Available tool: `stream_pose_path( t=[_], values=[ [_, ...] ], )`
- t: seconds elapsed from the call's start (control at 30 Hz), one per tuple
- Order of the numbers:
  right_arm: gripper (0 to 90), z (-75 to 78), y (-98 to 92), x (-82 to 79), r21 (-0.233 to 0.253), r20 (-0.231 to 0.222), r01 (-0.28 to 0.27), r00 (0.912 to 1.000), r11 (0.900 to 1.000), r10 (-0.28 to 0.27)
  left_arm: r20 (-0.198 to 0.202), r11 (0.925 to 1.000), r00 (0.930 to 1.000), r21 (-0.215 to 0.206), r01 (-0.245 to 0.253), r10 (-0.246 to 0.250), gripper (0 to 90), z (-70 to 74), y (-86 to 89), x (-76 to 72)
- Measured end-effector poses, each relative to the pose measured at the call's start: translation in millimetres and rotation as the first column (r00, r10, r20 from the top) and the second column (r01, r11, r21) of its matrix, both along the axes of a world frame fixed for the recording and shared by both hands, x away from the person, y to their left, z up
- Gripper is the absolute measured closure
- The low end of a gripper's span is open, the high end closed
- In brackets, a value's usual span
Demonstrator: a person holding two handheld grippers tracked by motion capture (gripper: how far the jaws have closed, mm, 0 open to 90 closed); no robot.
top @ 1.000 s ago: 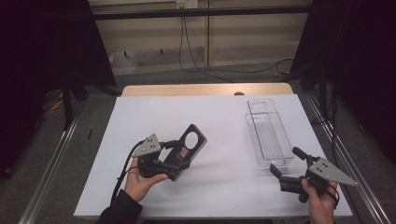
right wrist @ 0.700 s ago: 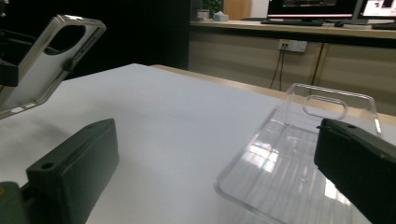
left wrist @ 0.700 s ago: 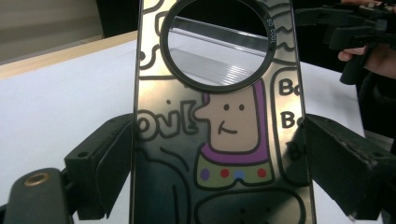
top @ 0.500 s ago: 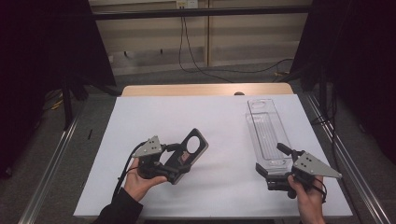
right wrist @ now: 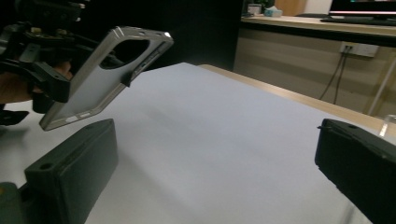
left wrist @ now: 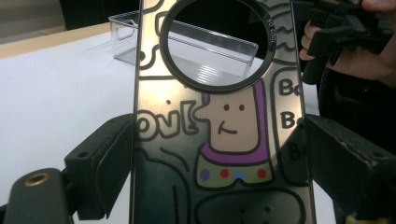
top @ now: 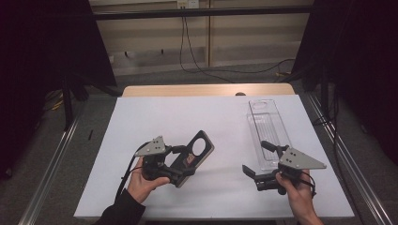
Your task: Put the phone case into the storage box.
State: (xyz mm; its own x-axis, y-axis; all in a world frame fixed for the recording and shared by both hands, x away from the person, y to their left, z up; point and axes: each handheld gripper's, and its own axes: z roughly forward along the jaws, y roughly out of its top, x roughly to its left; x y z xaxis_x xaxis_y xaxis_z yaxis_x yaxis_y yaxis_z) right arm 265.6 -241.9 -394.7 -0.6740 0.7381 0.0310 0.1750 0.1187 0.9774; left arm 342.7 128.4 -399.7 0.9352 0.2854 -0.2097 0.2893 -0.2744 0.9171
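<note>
Black phone case held up, not in the box yet.
Left claw pinches it at near left; right claw is spread, empty, by the clear box on the right.

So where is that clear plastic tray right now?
In the high view the clear tray lies on the table's right side, just beyond the open right tool.

- The tray lies on the table, at its right side, long way running front to back.
- The case is left of the tray, well apart, lifted off the table in the left gripper.
- The right gripper is just before the tray's near end, one jaw over that end.
</note>
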Motion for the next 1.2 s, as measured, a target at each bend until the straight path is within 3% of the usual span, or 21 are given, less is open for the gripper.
stream_pose_path(
  t=[0.37,0.77,0.9,0.97,1.07,1.2],
  values=[
    [0.0,6.0,24.2,10.5,0.017,-0.006,-0.135,0.9908,0.991,0.135,0.016,0.9954,0.9954,0.019,0.094,-0.094,12.3,5.2,-17.9,1.7],
    [0.0,15.9,22.1,18.5,0.035,-0.019,-0.227,0.9736,0.973,0.227,0.04,0.9823,0.9817,0.029,0.185,-0.186,12.3,25.6,-44.1,14.1],
    [0.0,18.4,21.7,24.0,0.027,-0.015,-0.26,0.9653,0.965,0.261,0.033,0.9796,0.9791,0.022,0.2,-0.2,12.3,22.7,-47.0,14.8],
    [0.0,19.3,21.9,25.4,0.025,-0.017,-0.266,0.9638,0.964,0.266,0.04,0.9755,0.9756,0.052,0.214,-0.216,12.3,21.3,-48.0,12.4],
    [0.0,20.1,23.3,27.7,0.025,-0.027,-0.269,0.9625,0.963,0.27,0.045,0.9719,0.9713,0.043,0.232,-0.233,12.3,21.1,-47.2,8.9],
    [0.0,22.7,25.6,31.3,0.009,-0.039,-0.319,0.947,0.948,0.319,0.055,0.9684,0.9674,0.049,0.244,-0.247,12.3,21.0,-45.2,6.5]
  ],
)
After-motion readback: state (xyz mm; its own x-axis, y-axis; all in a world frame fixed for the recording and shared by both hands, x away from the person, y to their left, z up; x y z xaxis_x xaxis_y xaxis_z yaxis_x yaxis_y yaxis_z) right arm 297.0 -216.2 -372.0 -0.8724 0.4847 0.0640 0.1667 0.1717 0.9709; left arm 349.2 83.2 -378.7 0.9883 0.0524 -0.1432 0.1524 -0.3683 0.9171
